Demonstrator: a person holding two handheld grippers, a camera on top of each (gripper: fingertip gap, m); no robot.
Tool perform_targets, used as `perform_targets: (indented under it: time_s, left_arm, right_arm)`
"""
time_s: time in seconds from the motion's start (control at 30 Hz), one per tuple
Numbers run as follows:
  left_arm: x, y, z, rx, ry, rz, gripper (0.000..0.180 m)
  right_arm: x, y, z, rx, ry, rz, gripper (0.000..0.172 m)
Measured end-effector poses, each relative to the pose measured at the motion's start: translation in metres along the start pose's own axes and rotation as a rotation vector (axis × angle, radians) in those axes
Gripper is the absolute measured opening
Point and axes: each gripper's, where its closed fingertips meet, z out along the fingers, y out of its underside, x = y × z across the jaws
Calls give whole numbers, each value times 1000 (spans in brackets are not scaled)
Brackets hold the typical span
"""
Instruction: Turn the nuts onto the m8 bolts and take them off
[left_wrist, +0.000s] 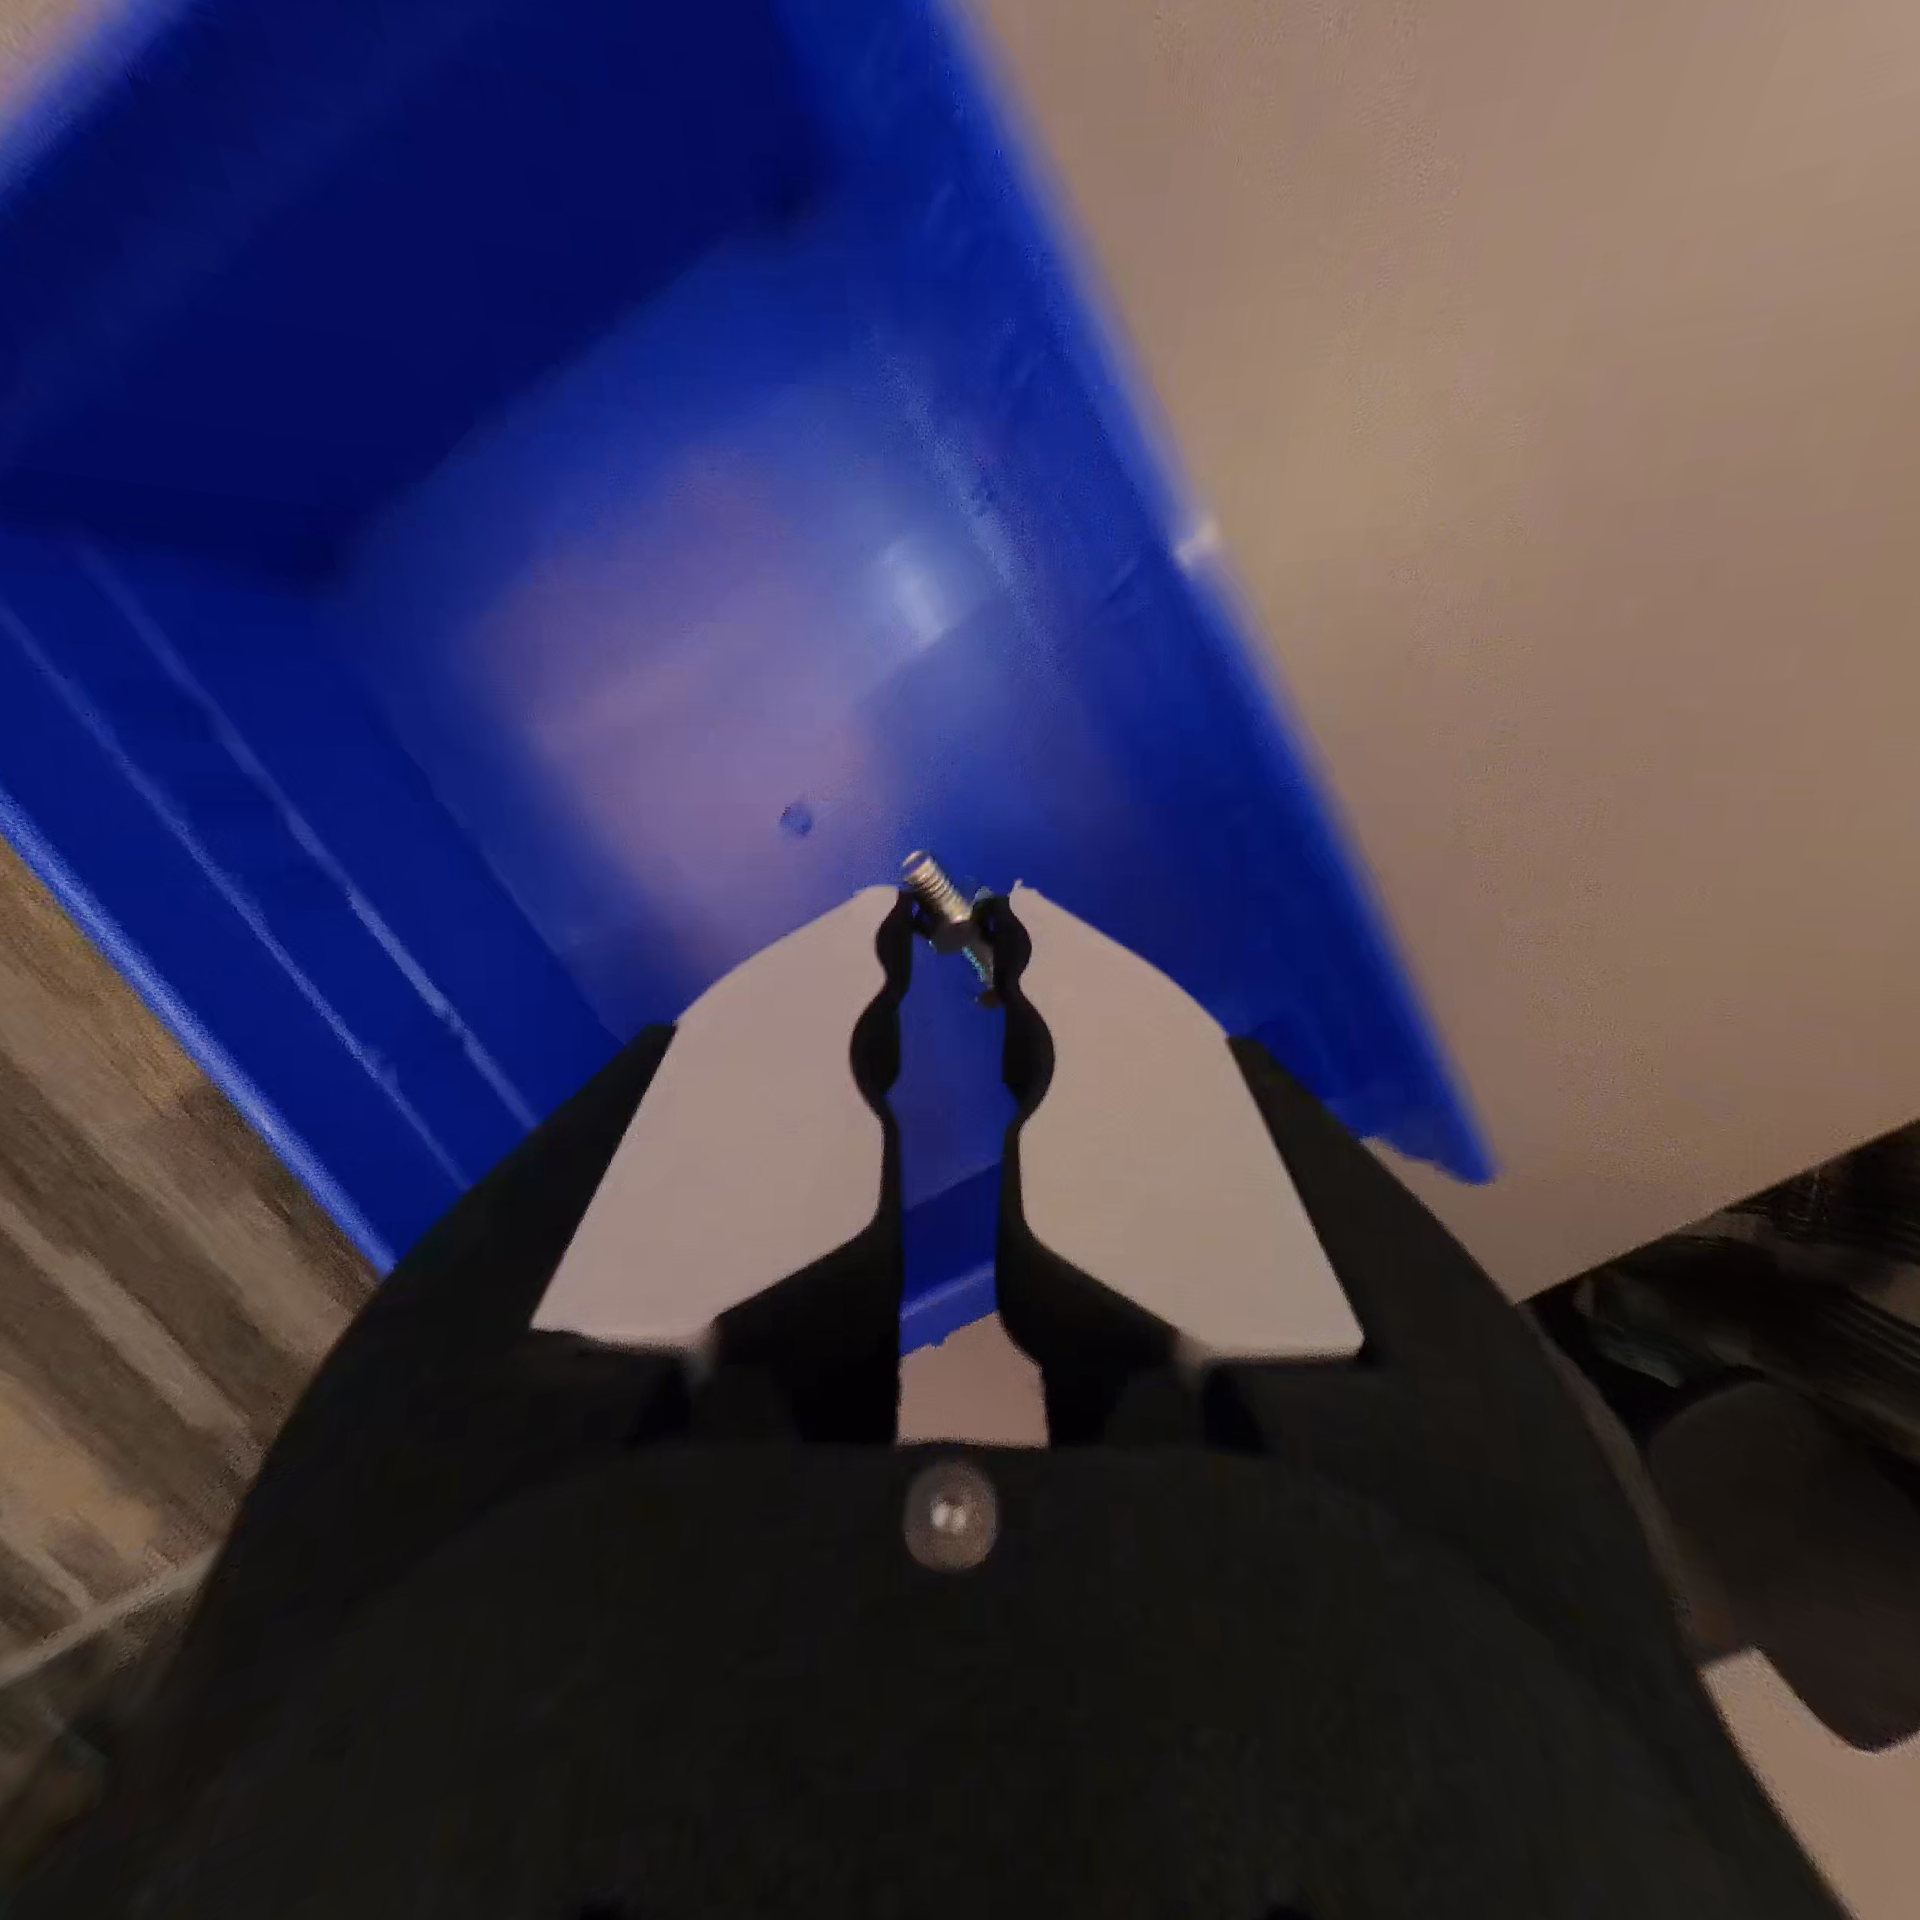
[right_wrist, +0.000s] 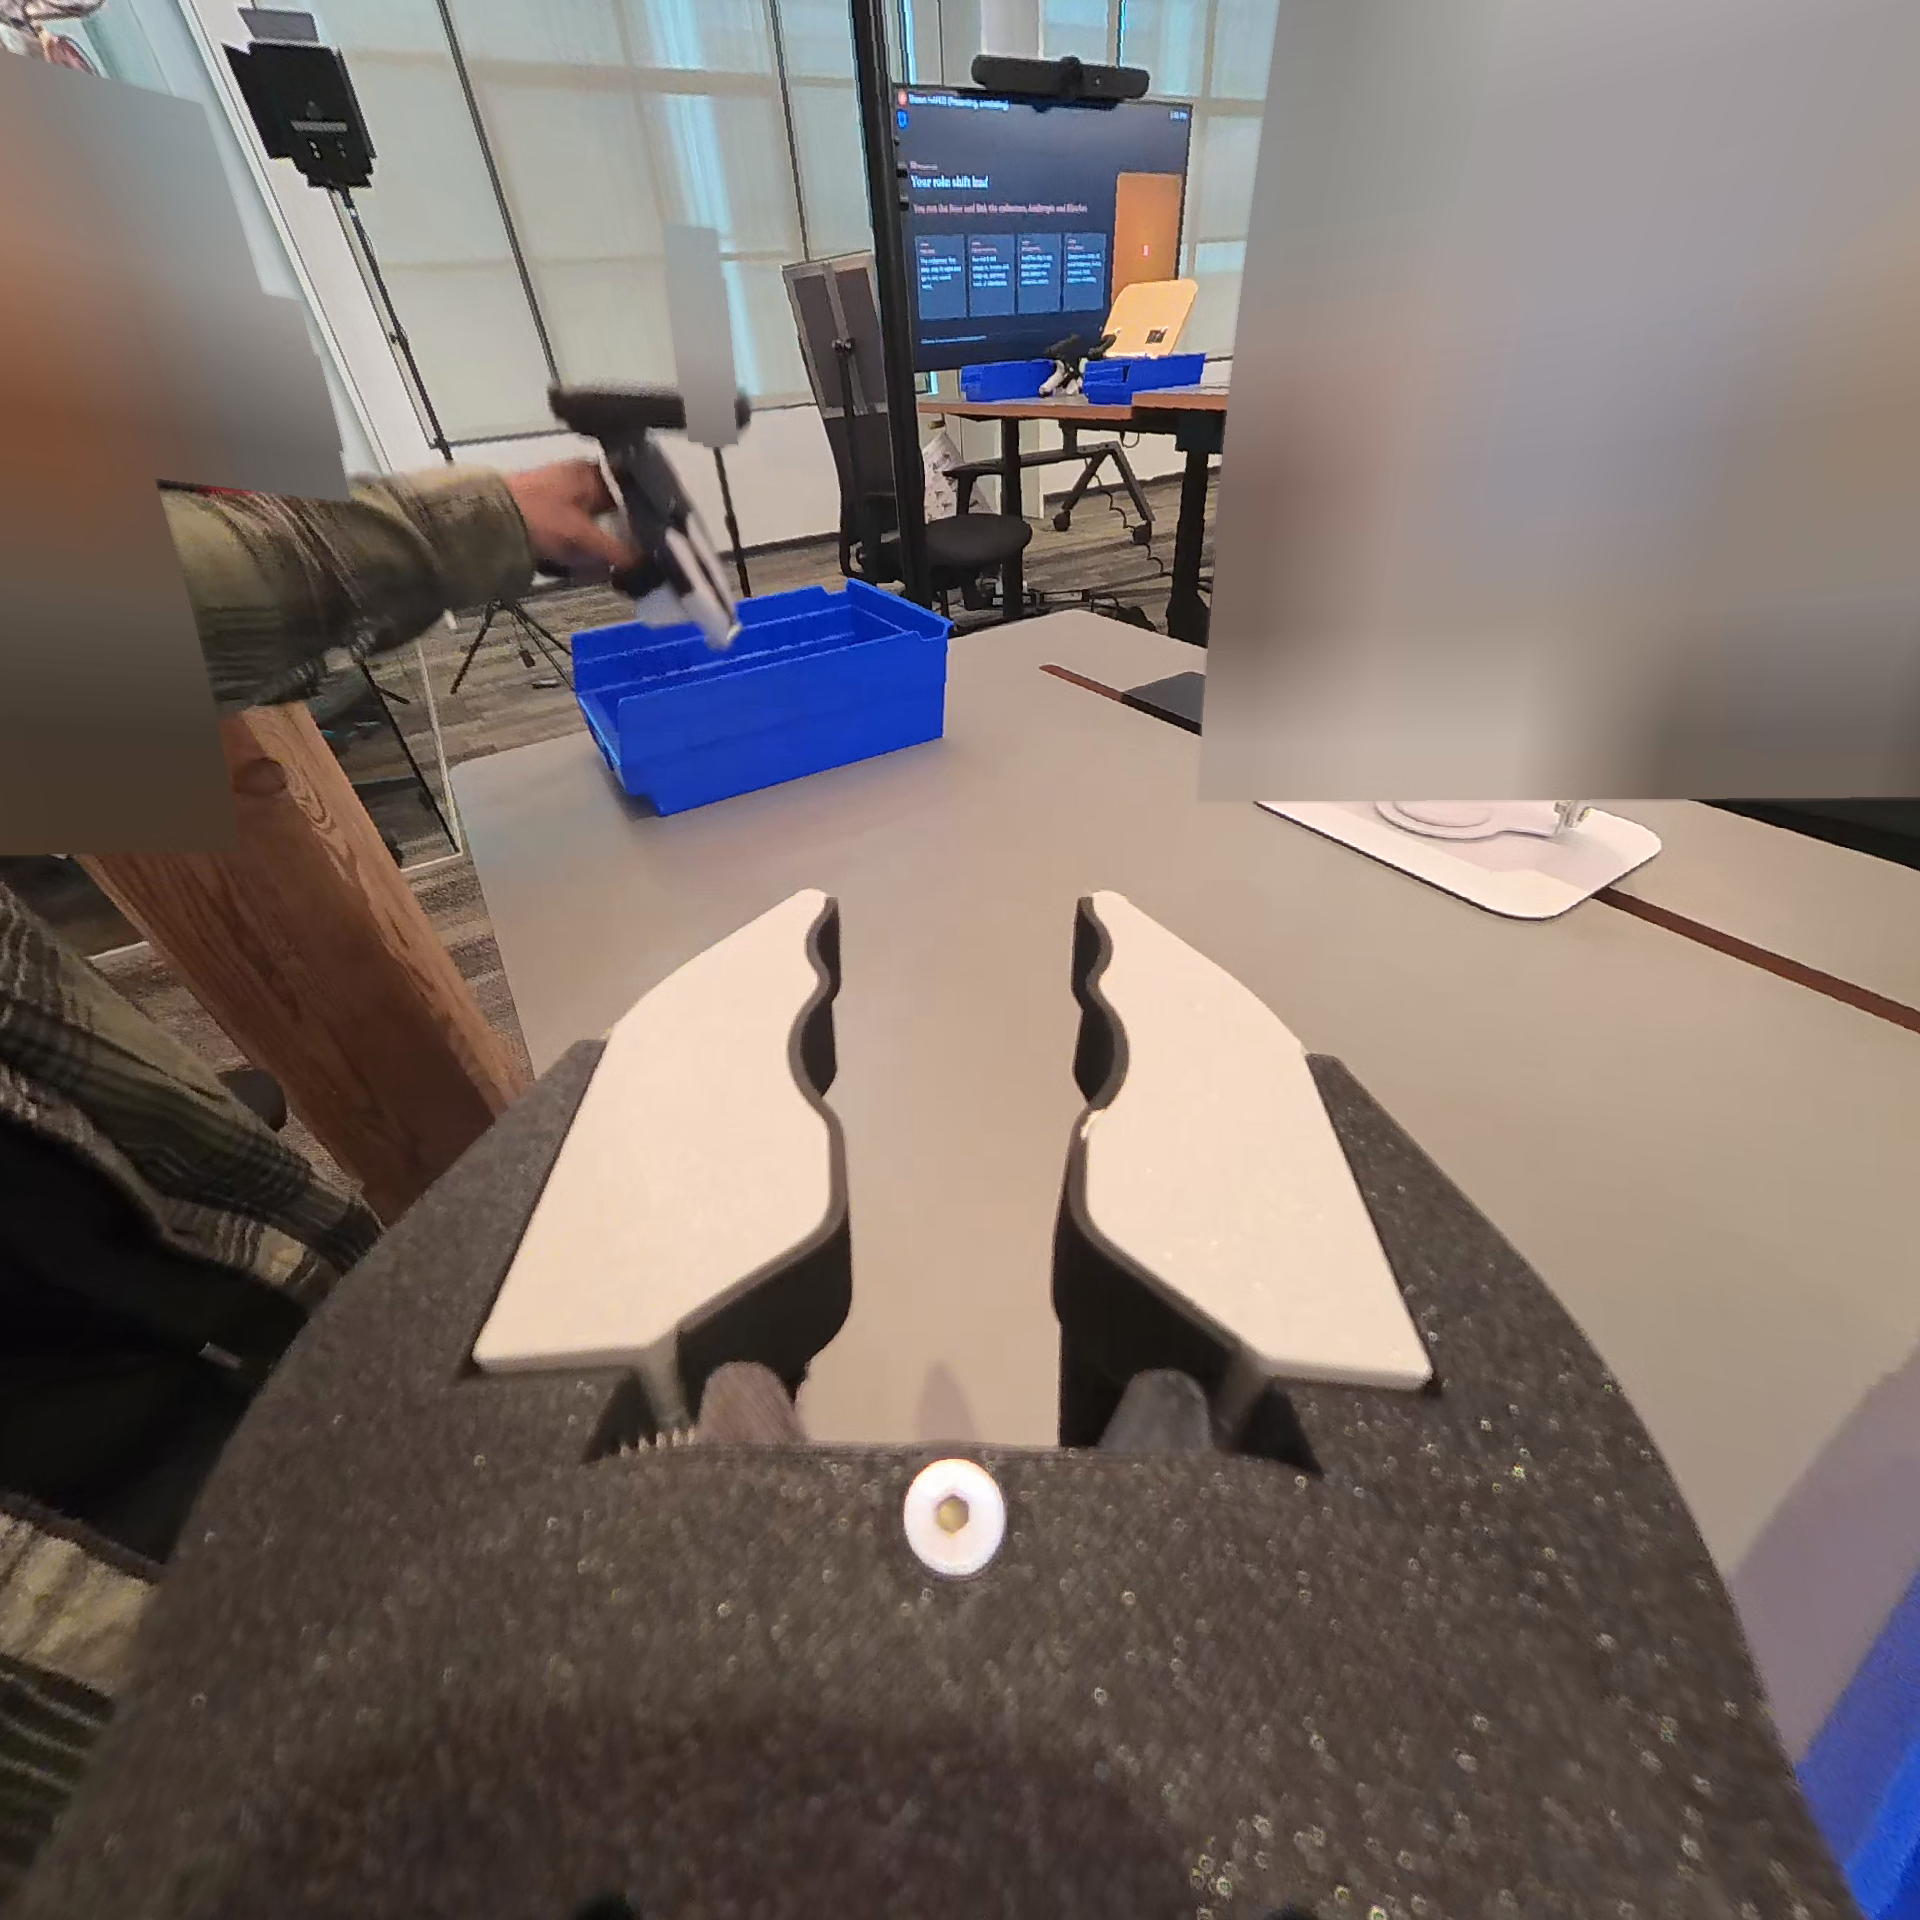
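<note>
- The left gripper (left_wrist: 948, 920) was clenched on a small silver bolt (left_wrist: 935, 896), its black pads pressing the bolt from both sides at the very tips.
- The bolt sat askew in that grip, threaded end poking forward and up-left past the fingertips; I judged the thread was left bare so a nut could be started on it.
- No nut showed on the bare thread; lower down the bolt was too small for me to be sure.
- That gripper hung over the open blue bin (left_wrist: 623, 520), pointing steeply down into it, which fitted a bolt fetched from the bin or about to be dropped back; I could not tell which.
- The bin's floor looked bare where I could see it, though the picture there was blurred.
- From the other side, the person's hand (right_wrist: 566, 509) held the left gripper's handle with a plaid sleeve (right_wrist: 343, 561) stretched out from the left, wrist bent so the fingers slanted down over the bin's near edge.
- The bin stood near the far left corner of the grey table (right_wrist: 1039, 831).
- The right gripper (right_wrist: 956, 925) was released, fingers well apart with nothing between them, only tabletop showing through.
- It was held low and nearly level over the table's near part, well apart from the bin, probably waiting its turn.
- A white tray (right_wrist: 1507, 862) lay off to its right.
</note>
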Motion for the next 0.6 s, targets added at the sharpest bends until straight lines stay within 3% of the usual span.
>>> perform_targets:
  time_s: [0.13, 0.33, 0.47, 0.6]
  left_arm:
    - [74, -65, -6, 94, 13, 206, 15]
    - [187, -133, 53, 265, 137, 351, 14]
    - [233, -155, 93, 398, 192, 403, 14]
    - [262, -147, 124, 297, 270, 437, 14]
  right_arm:
    - [-3, 0, 3, -4, 1, 4, 43]
    - [-11, 2, 7, -19, -9, 7, 43]
    - [-11, 3, 3, -31, 3, 10, 43]
    - [-12, 4, 2, -45, 7, 13, 43]
